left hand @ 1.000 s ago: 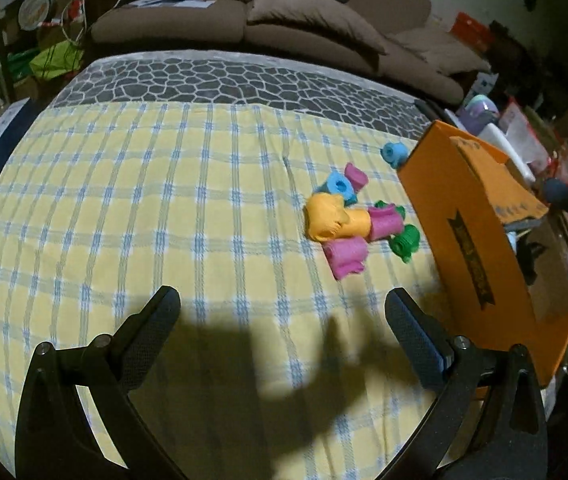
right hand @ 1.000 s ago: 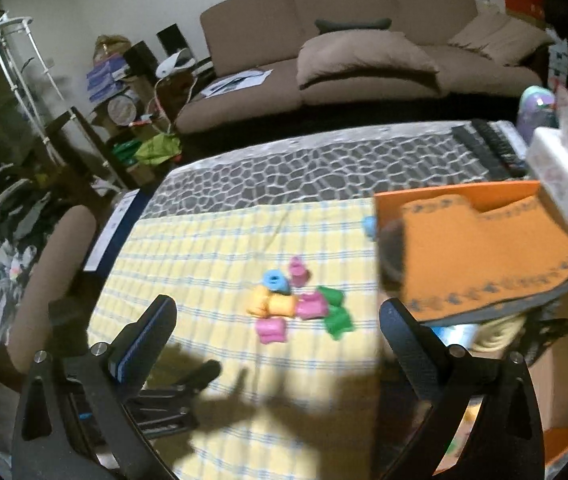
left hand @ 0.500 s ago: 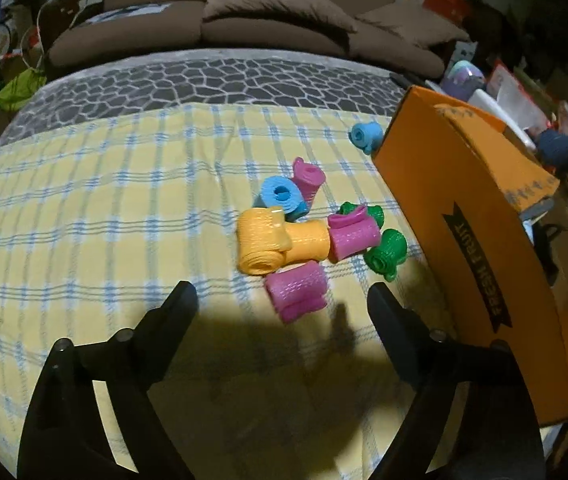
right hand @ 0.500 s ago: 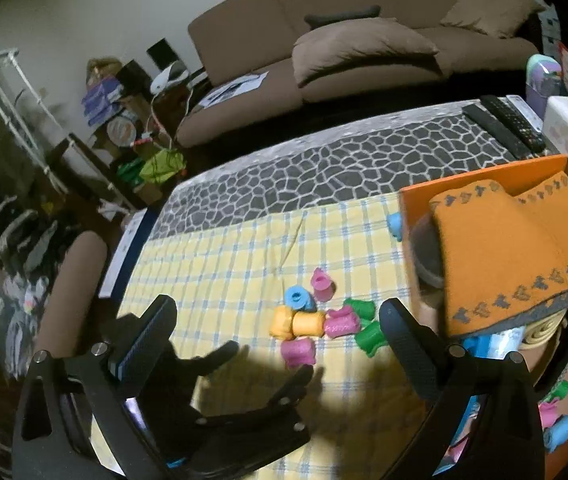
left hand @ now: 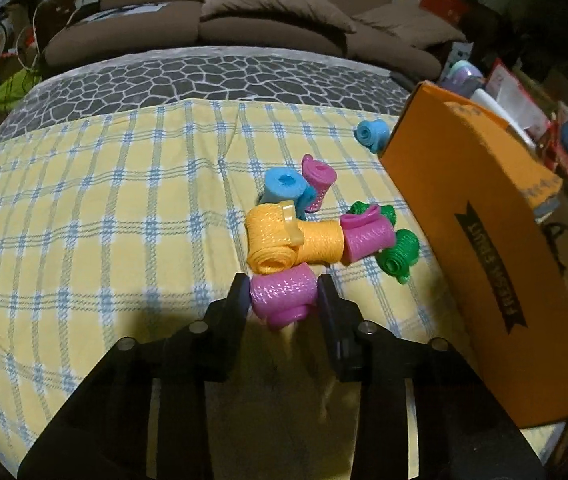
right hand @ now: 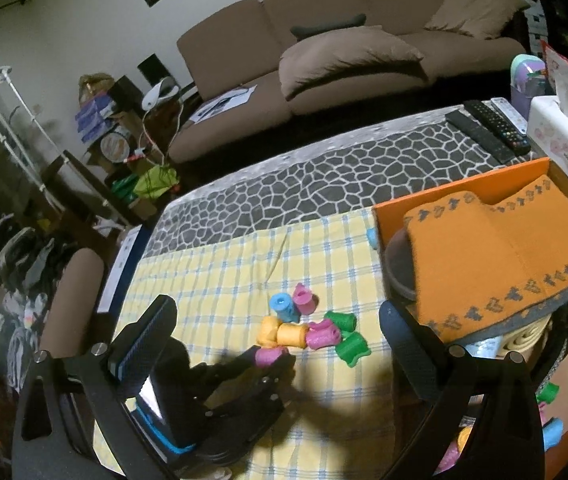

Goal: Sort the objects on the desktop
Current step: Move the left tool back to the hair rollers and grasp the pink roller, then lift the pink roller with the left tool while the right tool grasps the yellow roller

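The left gripper (left hand: 284, 294) reaches low over the worktop (left hand: 84, 220), jaws clamped on the nearest pink roll (left hand: 282, 294), its long axis crosswise. The right gripper (right hand: 276, 340) hovers higher, jaws spread. Beyond lie the yellow rolls (left hand: 284, 240).

The orange box (left hand: 496, 240) is cut off by the right edge in the left wrist view, its interior unseen. In the right wrist view, a folded orange cloth (right hand: 516, 256) covers most of the box opening. The blue roll (right hand: 372, 237) beside it shows only a sliver. The left gripper (right hand: 272, 356) hides much of the pink roll (right hand: 266, 355).
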### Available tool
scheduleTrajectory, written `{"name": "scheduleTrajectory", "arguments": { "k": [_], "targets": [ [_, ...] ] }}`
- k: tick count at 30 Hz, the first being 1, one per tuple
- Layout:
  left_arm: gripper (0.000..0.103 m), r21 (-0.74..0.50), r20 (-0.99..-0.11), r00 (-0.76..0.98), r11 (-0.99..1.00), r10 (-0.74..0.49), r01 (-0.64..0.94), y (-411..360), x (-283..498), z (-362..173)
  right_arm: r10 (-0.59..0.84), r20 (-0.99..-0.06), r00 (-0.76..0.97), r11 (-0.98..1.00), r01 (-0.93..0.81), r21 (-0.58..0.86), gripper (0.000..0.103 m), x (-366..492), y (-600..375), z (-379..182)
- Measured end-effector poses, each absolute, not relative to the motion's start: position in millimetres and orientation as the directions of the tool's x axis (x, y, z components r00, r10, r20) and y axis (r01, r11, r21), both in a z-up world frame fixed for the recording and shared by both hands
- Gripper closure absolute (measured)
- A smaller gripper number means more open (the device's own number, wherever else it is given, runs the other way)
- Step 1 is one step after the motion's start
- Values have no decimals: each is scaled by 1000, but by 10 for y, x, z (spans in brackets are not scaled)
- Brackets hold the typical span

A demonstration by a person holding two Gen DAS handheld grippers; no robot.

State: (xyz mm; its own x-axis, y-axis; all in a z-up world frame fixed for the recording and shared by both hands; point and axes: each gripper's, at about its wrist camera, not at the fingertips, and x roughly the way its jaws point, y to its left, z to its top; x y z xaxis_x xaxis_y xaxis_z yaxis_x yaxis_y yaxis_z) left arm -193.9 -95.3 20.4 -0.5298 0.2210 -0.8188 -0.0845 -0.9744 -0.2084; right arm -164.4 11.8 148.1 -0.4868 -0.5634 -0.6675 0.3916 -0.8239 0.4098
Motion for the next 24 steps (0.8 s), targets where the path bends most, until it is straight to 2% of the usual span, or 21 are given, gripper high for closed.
{"name": "scheduleTrajectory", "arguments": {
  "k": [13, 19, 21, 23, 24],
  "targets": [
    [72, -273, -799, -568, -961, 200, 46, -1636, -1430, 687, -575, -703, -418, -807, 433, 402, 1, -1639, -196, 1250],
    [72, -308, -790, -576, -948, 210, 76, -1834, -1286, 782, -547, -736, -398, -811, 469, 350, 7, -1602, -434, 1103],
    [72, -323, -786, -579, -943, 219, 83, -1885, -1265, 781, -526, -751, -399, -817, 480, 318, 10, -1606, -519, 1034],
    [72, -342, -782, -581, -935, 227, 95, -1944, -1271, 765, -503, -767, -398, -825, 485, 289, 30, -1619, -596, 950],
    [72, -347, -781, -582, -932, 228, 100, -1961, -1259, 756, -490, -774, -402, -831, 485, 273, 34, -1634, -616, 915]
  ]
}}
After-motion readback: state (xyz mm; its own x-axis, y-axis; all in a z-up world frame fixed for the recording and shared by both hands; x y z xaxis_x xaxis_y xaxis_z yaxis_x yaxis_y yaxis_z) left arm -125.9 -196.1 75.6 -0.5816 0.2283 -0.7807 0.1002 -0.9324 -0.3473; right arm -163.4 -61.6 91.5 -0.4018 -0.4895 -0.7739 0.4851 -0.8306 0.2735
